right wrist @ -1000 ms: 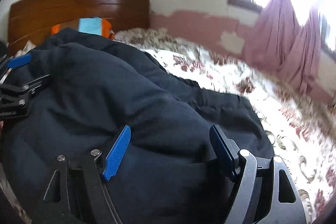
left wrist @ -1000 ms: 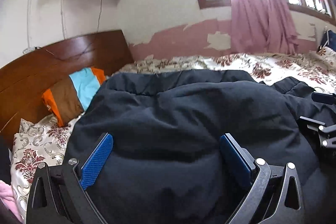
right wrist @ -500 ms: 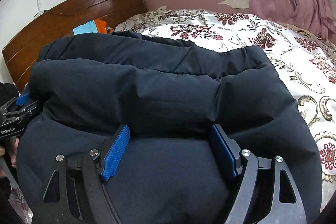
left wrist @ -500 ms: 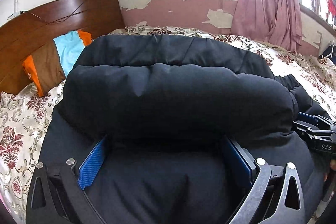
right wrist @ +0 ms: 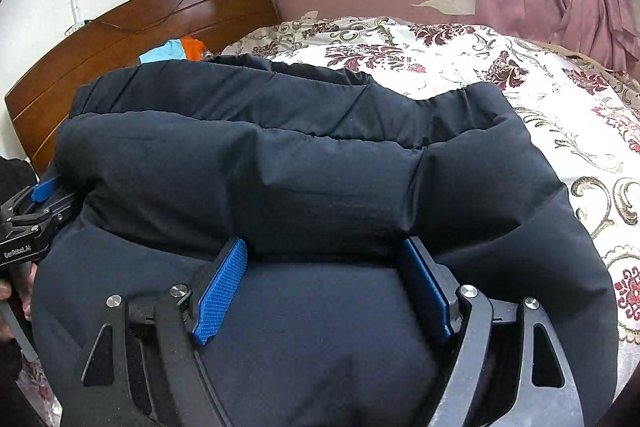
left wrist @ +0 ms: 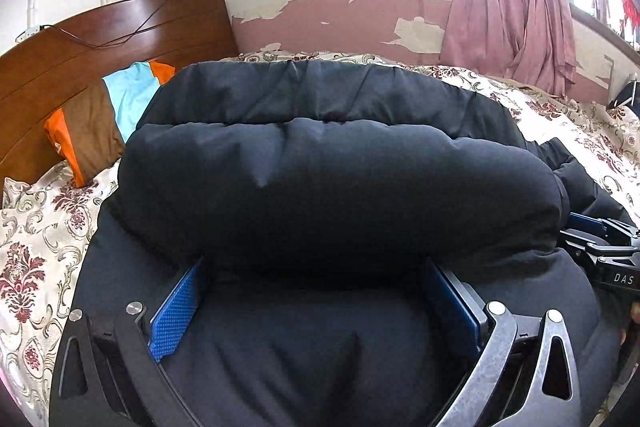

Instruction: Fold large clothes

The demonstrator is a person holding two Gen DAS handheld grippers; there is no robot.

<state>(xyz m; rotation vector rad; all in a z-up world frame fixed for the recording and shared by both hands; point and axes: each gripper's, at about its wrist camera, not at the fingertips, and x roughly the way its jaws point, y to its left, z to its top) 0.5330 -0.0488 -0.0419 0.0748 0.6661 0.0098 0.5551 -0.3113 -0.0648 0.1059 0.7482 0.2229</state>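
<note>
puffy dark navy padded coat [left wrist: 340, 187] doubled over on floral bedspread [right wrist: 520, 75]; left gripper [left wrist: 316, 303] and right gripper [right wrist: 324, 287] spread wide, tips under fold; striped orange-brown-blue pillow [left wrist: 92, 123] fully visible only leftward.

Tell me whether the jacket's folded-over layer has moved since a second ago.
Yes. The jacket fold has dropped towards the left gripper, baring more of the headboard beyond it.

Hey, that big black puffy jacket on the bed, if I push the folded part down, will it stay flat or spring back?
The black jacket looks thickly padded: its folded-over roll stands rounded and high, so it will probably spring back. The fabric looks smooth, so the layers may slide. Both the left tongs and the right tongs are open around the fold, so nothing pins it.
</note>
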